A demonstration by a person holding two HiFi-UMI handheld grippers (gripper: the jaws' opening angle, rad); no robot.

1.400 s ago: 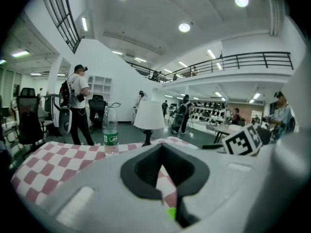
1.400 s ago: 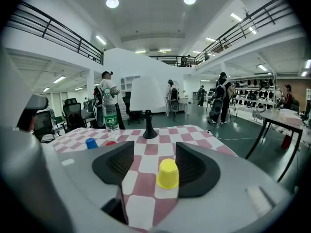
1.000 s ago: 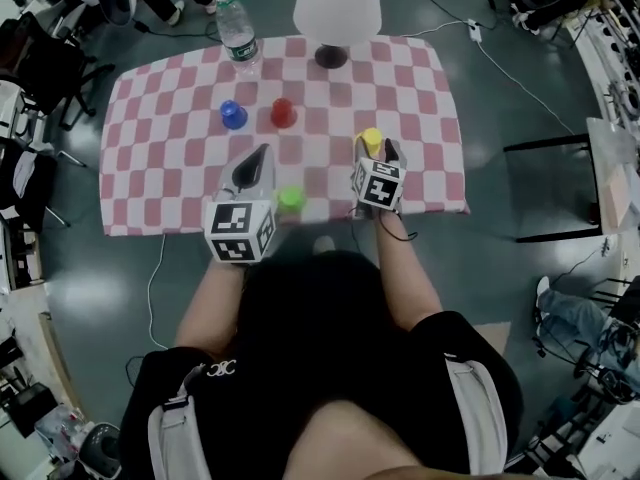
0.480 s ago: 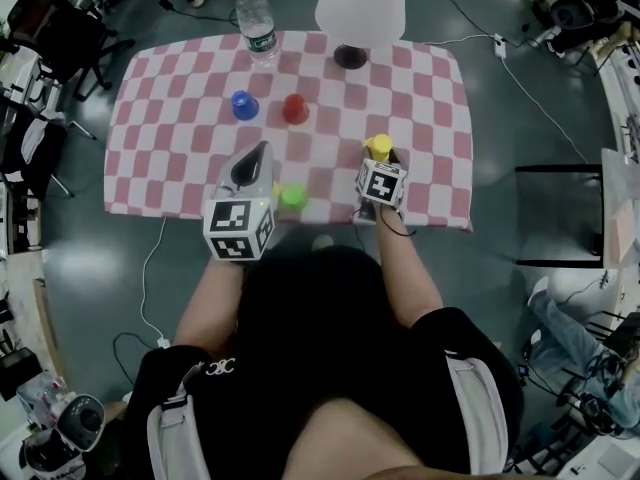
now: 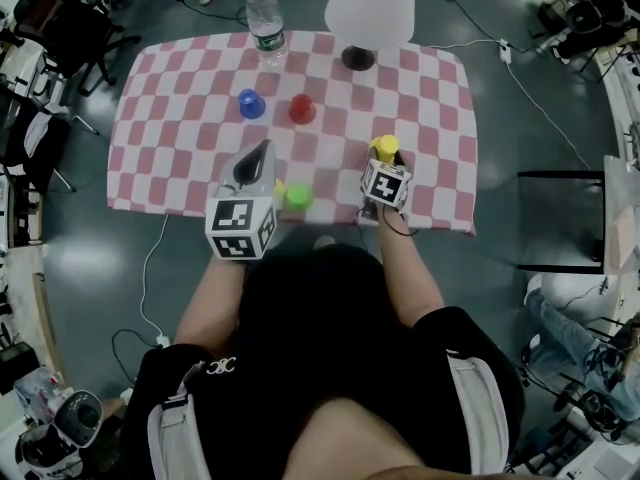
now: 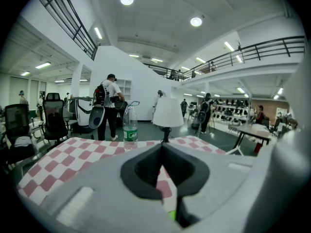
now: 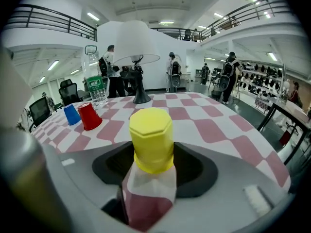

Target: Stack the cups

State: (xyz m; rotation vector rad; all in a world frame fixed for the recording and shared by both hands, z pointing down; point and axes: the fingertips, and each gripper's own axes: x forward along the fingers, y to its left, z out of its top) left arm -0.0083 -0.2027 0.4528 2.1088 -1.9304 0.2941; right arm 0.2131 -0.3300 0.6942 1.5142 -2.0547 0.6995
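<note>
I hold my right gripper (image 5: 386, 165) astride the upturned yellow cup (image 7: 151, 135) at the tabletop's (image 5: 440, 118) near right, jaws spread and unclamped, ready to pinch it for stacking, while the left gripper (image 5: 261, 156) hangs clenched and empty.

Glossy dark grey floor (image 5: 520, 98) is reflecting the ceiling lights (image 6: 127, 0). Checked-cloth table (image 5: 440, 118) is standing mid-room, with a white-shaded lamp (image 5: 369, 6) sitting at its far edge. Office chairs (image 5: 55, 18) are crowding the left side and a black frame stand (image 5: 558, 174) is occupying the right. White walls (image 6: 121, 62) and a railed balcony (image 6: 252, 50) are enclosing the hall.
</note>
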